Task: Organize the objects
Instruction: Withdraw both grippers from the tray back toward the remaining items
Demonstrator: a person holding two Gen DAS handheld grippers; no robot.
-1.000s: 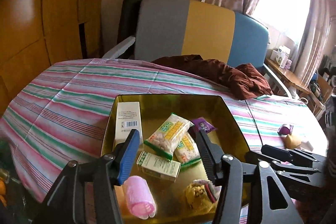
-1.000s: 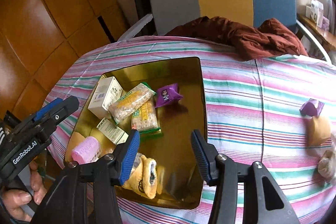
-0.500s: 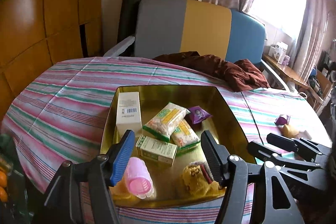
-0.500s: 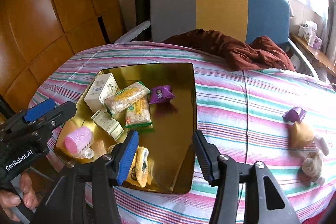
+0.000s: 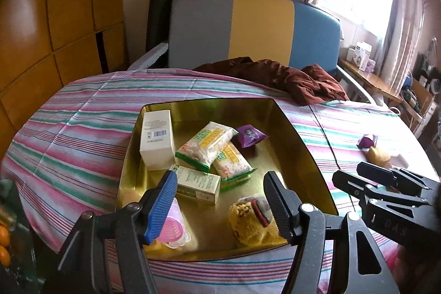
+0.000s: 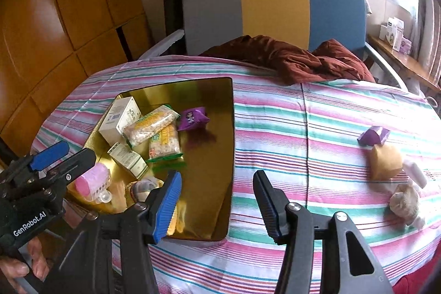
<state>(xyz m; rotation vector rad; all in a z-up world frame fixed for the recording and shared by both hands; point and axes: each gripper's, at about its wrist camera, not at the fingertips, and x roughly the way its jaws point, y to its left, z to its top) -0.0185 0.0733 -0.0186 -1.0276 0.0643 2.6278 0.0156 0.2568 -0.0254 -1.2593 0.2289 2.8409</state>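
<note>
Gold tray on striped cloth, holding boxes, snack packs and a pink roller; left gripper, jaws just widened, and right gripper both gape empty; purple packet lies well right of tray

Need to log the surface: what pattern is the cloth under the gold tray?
The cloth has pink, teal and white stripes; clearest in the right wrist view.
</note>
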